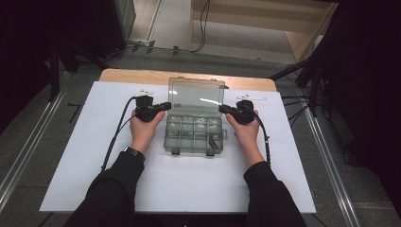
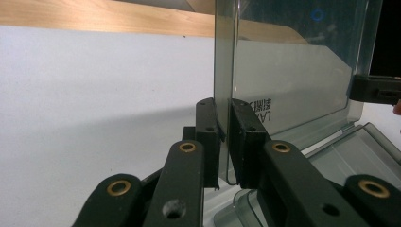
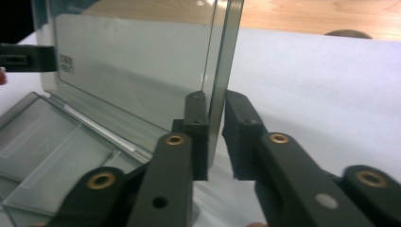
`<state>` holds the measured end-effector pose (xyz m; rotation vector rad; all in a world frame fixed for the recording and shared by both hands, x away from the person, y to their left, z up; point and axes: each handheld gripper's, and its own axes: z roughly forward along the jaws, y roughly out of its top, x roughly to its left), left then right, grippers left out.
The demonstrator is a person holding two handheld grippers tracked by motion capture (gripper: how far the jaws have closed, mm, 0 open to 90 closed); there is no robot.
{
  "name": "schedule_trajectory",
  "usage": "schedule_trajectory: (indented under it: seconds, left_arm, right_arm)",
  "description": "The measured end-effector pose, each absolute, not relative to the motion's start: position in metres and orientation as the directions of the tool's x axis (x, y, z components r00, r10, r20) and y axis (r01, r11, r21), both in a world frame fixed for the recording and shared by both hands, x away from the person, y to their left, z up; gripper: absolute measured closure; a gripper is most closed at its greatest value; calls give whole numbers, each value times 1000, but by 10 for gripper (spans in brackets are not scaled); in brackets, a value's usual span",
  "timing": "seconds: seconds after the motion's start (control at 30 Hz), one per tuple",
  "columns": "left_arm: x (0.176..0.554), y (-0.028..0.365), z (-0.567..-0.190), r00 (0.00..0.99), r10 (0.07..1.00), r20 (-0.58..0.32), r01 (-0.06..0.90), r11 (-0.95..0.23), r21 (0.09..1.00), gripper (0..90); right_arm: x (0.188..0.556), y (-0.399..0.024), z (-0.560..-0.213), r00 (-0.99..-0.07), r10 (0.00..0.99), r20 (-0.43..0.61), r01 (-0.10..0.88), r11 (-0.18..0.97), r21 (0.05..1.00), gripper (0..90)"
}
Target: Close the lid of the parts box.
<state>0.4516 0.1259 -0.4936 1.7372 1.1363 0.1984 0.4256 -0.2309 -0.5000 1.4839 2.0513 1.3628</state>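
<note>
Here, clear smoky plastic lid [image 1: 196,96] upright, left gripper [image 2: 226,137] jaws clamped on it, right gripper [image 3: 216,135] jaws loosely astride

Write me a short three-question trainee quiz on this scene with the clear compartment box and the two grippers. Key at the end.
1. True or false: the lid of the compartment box stands raised.
2. Which part of the lid do the left gripper and right gripper each straddle? A) its front lip B) a side edge C) the hinge
3. In the right gripper view, which pad sits off the lid's edge with a gap: the one on the box's side or the one on the white table cover side?

Key
1. True
2. B
3. The one on the table cover side
</note>
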Motion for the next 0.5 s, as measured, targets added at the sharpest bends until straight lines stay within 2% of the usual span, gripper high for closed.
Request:
schedule_trajectory:
  seconds: [0.03, 0.13, 0.27, 0.5]
  left_arm:
    - [451, 126, -494, 545, 761, -352, 591, -50, 805, 822]
    - [451, 126, -495, 552, 759, -346, 579, -50, 813, 824]
    - [449, 126, -494, 572, 759, -311, 551, -75, 831, 828]
    - [446, 125, -495, 583, 764, -278, 519, -87, 850, 831]
  right_arm:
    - [426, -231, -499, -432, 853, 292, 595, 26, 804, 662]
    - [427, -233, -494, -420, 852, 314, 576, -17, 818, 661]
    - [432, -234, -483, -419, 857, 300, 566, -12, 824, 663]
    - [440, -233, -472, -421, 846, 328, 575, -31, 818, 733]
